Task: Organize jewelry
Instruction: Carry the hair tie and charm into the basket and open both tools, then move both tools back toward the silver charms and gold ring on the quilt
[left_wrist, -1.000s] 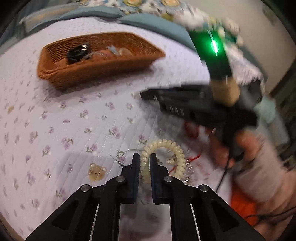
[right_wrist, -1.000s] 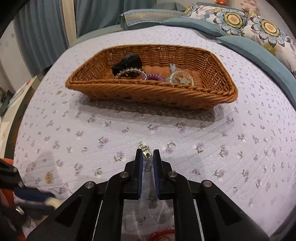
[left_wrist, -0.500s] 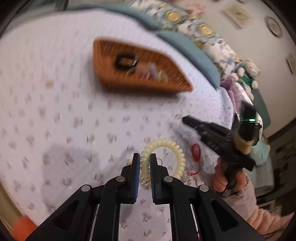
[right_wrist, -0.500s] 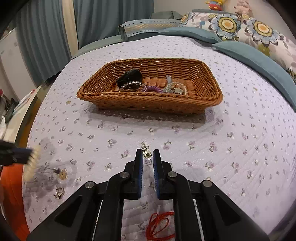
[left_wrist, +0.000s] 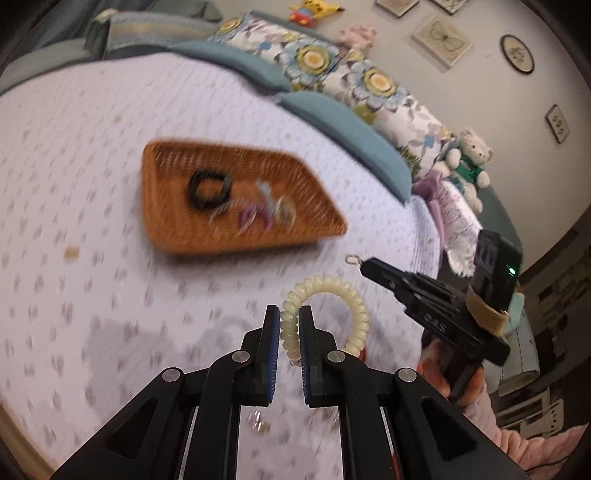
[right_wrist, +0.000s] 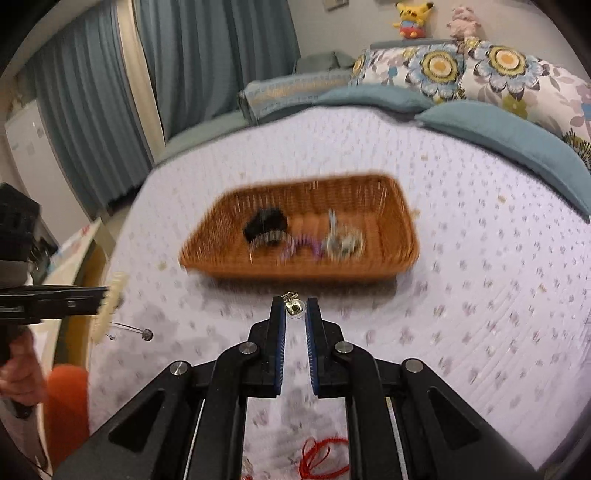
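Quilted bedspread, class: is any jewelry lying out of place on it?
Yes. A red cord lies loose on the floral quilted bedspread, outside the woven wicker basket that holds the other pieces.

Supporting surface: a bed (right_wrist: 480, 295) covered with a pale lilac quilted bedspread (left_wrist: 92, 155) printed with small purple flowers.

Items resting directly on it:
- A rectangular brown wicker basket (right_wrist: 369, 271), set near the middle of the bedspread; the same basket appears in the left wrist view (left_wrist: 170, 221). Its contents are blurred.
- A red cord (right_wrist: 321, 458), lying in loops at the near edge.
- Teal pillows (right_wrist: 517, 147) along the head end, with floral-print cushions (right_wrist: 498, 70) behind them.
- A white teddy bear in a green top (left_wrist: 467, 162), at the far end of the cushion row.
- A small metallic piece (left_wrist: 258, 421), possibly a charm; blur prevents identification.
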